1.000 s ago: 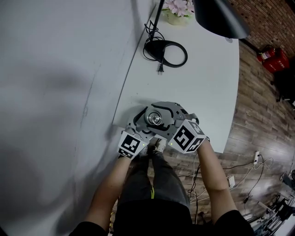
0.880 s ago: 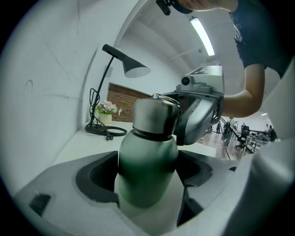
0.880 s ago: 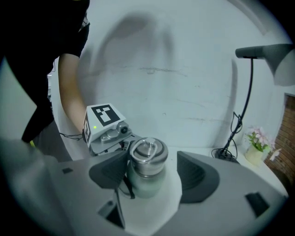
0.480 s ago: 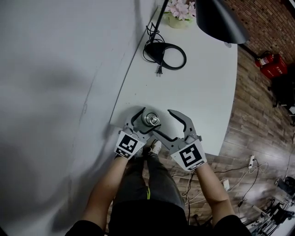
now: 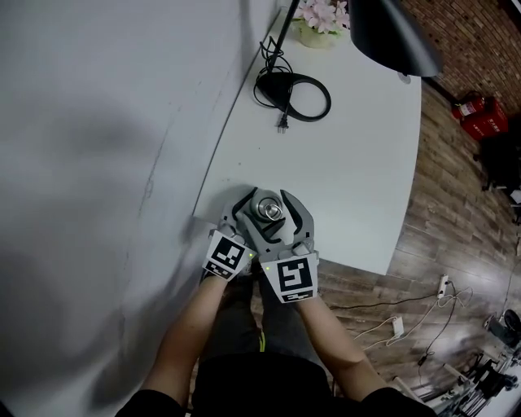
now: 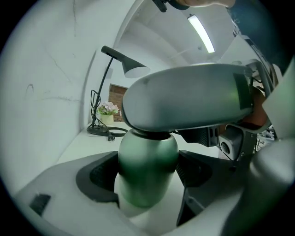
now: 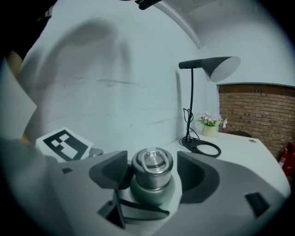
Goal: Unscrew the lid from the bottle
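A green metal bottle [image 6: 146, 156] stands near the front edge of the white table [image 5: 350, 187]. Its silver lid [image 5: 269, 212] with a wire ring is on top. My left gripper [image 5: 260, 220] is shut on the bottle's body, with a pad pressing on each side [image 6: 147, 180]. My right gripper [image 5: 273, 208] reaches in from the front at lid height. Its jaws stand wide on either side of the lid [image 7: 152, 165], and a gap shows on the right side, so this gripper [image 7: 152, 174] is open. One of its jaws crosses above the bottle in the left gripper view.
A black desk lamp [image 5: 391, 32] leans over the back of the table, with its ring base [image 5: 295, 94] and plug [image 5: 282, 123] near the wall. A flower pot [image 5: 317, 20] stands at the far end. The table's front edge [image 5: 358, 262] drops to a wooden floor with cables.
The right gripper left the lid, swung out to the right with its jaws wide, then came back around the lid with its marker cube turned toward me. The left gripper and bottle stayed put.
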`<state>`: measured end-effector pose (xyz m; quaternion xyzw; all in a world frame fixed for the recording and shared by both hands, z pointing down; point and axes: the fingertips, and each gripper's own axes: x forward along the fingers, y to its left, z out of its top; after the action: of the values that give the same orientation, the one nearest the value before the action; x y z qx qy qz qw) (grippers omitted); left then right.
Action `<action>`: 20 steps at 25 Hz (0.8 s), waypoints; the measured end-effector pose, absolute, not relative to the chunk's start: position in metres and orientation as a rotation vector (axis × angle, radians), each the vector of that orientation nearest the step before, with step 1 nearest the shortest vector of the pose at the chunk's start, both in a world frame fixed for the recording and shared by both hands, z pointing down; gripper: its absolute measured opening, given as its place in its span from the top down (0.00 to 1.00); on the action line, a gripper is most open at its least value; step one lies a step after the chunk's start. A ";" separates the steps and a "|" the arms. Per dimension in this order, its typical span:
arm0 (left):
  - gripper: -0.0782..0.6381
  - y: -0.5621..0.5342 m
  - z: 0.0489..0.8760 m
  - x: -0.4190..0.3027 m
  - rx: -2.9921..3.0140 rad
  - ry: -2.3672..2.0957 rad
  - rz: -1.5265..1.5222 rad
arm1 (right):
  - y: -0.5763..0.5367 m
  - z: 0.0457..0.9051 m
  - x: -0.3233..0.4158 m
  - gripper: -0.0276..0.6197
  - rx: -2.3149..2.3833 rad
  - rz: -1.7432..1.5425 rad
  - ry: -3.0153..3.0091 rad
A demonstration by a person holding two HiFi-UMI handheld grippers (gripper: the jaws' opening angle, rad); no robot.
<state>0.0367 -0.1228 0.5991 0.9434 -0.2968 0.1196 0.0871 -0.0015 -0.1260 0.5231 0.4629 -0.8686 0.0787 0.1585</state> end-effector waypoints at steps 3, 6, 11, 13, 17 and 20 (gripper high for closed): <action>0.35 -0.123 0.599 0.036 2.813 -0.885 0.356 | -0.128 0.527 -0.002 0.47 1.322 0.217 -2.474; 0.35 -0.123 0.600 0.036 2.811 -0.885 0.353 | -0.129 0.531 -0.002 0.54 1.288 0.200 -2.468; 0.35 -0.122 0.599 0.037 2.810 -0.890 0.357 | -0.124 0.530 -0.009 0.54 0.967 0.125 -2.562; 0.35 -0.122 0.599 0.037 2.812 -0.891 0.360 | -0.120 0.530 -0.012 0.54 0.756 0.056 -2.599; 0.35 -0.123 0.599 0.036 2.815 -0.893 0.363 | -0.113 0.535 -0.015 0.54 0.360 0.052 -2.615; 0.35 -0.122 0.600 0.036 2.814 -0.895 0.363 | -0.111 0.535 -0.015 0.54 0.251 0.073 -2.615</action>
<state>0.0361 -0.1225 0.6000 0.9426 -0.2997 0.1214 0.0831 -0.0153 -0.1110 0.5350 0.0922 -0.9624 0.0267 0.2540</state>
